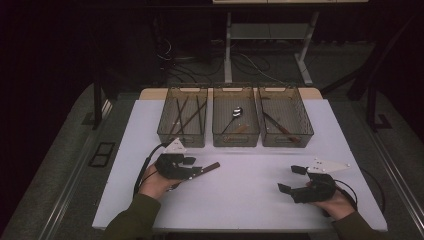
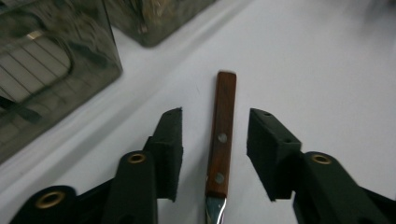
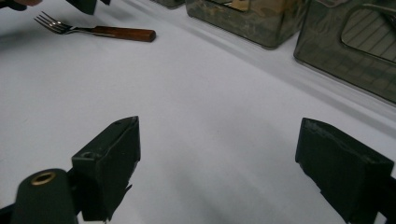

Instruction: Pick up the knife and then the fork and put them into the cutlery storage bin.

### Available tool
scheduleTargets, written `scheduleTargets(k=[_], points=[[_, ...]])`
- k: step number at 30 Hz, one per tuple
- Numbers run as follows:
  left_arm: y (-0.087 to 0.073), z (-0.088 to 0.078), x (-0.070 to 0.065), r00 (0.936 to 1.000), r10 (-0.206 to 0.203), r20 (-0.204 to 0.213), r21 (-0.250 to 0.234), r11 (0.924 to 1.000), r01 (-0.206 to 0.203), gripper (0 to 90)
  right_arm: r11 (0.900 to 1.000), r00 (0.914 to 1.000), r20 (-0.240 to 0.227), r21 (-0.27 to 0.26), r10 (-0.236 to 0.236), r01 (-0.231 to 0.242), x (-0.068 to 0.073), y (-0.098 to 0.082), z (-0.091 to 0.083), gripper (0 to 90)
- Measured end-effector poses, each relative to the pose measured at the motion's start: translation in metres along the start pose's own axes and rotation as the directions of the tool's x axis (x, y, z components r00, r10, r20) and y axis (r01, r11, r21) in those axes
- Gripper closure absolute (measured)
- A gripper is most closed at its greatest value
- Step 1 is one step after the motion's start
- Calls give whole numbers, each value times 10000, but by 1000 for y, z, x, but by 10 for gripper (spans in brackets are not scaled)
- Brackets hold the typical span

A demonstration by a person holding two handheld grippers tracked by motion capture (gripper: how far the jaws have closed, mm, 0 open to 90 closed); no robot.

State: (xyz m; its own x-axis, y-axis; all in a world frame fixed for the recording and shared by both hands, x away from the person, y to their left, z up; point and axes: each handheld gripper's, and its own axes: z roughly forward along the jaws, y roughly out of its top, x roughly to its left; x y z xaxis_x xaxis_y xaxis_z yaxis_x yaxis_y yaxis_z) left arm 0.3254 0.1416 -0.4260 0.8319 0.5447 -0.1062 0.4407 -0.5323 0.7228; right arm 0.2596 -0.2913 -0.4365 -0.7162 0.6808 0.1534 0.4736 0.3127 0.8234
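While the wooden-handled steel fork (image 2: 221,140) lies flat on the white table top (image 1: 250,195), it is flanked by the two black jaws of the left gripper (image 2: 215,149), and a gap is seen on each side of the handle, so the pads are not pressed on it and nothing is grasped. The handle is reddish-brown wood, straight and slim, with a squared end and two pale metal rivets; bright steel is seen where the handle ends. In the right gripper view the four thin tines (image 3: 46,21) are shown, pointing away from the handle.

Relative to the middle one (image 1: 235,117) of the three smoky see-through plastic bins, the fork is placed nearer the person and toward the left, just short of the bins' front walls, with a strip of bare table between. The handle end is pointed toward the table's middle. Wide open table is found to the fork's right and toward the person. The left bin (image 1: 183,116) and the right bin (image 1: 284,117) are set touching or nearly touching the middle one, in a row along the far edge.

The right gripper (image 1: 292,179) is held well right of the middle bin and nearer the person, its jaws spread wide over bare table, released and holding nothing.
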Motion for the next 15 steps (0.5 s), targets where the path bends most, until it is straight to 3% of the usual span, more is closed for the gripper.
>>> scheduleTargets(k=[5,10,15], points=[[-3,3,-1,9996,209,195,639,9977,-221,652,10000,9999,-100,-29,-94,94,1,1,1,142],[-7,5,1,9993,175,324,910,9956,-204,688,9999,9999,-103,43,-91,92,1,1,3,142],[-7,8,1,9977,536,418,1097,9923,-579,707,9999,9999,-86,89,-114,115,1,1,3,142]])
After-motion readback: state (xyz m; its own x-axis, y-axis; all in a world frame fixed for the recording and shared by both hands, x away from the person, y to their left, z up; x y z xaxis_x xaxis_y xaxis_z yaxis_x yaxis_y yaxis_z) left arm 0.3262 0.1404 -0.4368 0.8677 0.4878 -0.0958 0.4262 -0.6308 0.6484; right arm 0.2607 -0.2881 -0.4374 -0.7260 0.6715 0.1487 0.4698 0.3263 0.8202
